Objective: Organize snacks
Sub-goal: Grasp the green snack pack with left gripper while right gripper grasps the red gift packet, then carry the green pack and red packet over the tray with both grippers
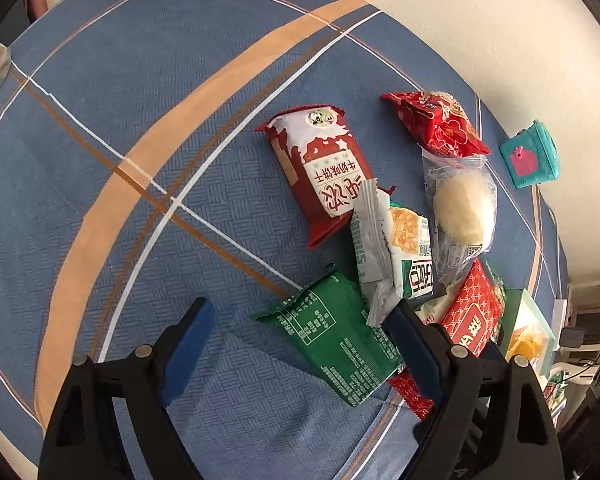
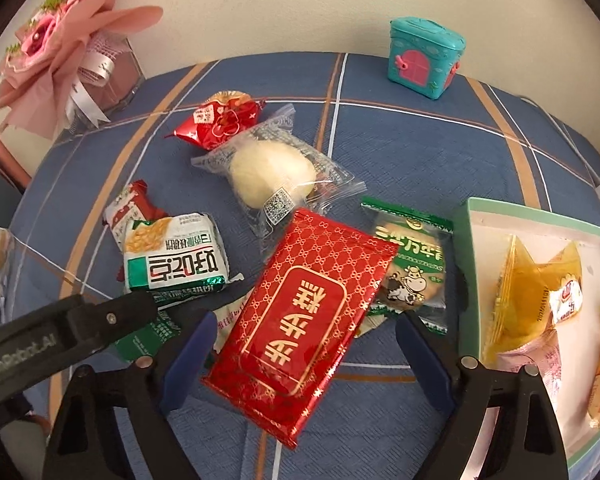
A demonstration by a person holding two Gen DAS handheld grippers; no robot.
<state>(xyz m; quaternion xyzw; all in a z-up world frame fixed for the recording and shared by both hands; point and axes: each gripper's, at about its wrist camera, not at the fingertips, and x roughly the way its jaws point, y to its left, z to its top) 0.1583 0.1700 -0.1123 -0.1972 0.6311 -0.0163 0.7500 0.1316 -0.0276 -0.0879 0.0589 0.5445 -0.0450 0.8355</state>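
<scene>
Several snack packets lie on a blue plaid cloth. My left gripper (image 1: 300, 340) is open around a green packet (image 1: 336, 344), with a white-green packet (image 1: 396, 248) and a red-white biscuit packet (image 1: 324, 168) beyond. My right gripper (image 2: 304, 344) is open around a red-gold packet (image 2: 300, 320). A clear-wrapped bun (image 2: 272, 172), a red sweet packet (image 2: 220, 120) and a green cow-print packet (image 2: 412, 268) lie near it. A green-rimmed white box (image 2: 472, 216) at the right holds several yellow and pink snacks. The left gripper's finger (image 2: 112, 320) shows at the left.
A teal toy house (image 2: 424, 56) stands at the table's far edge by the wall. A pink bouquet (image 2: 56, 40) in a clear box sits at the far left. The cream wall runs behind the table.
</scene>
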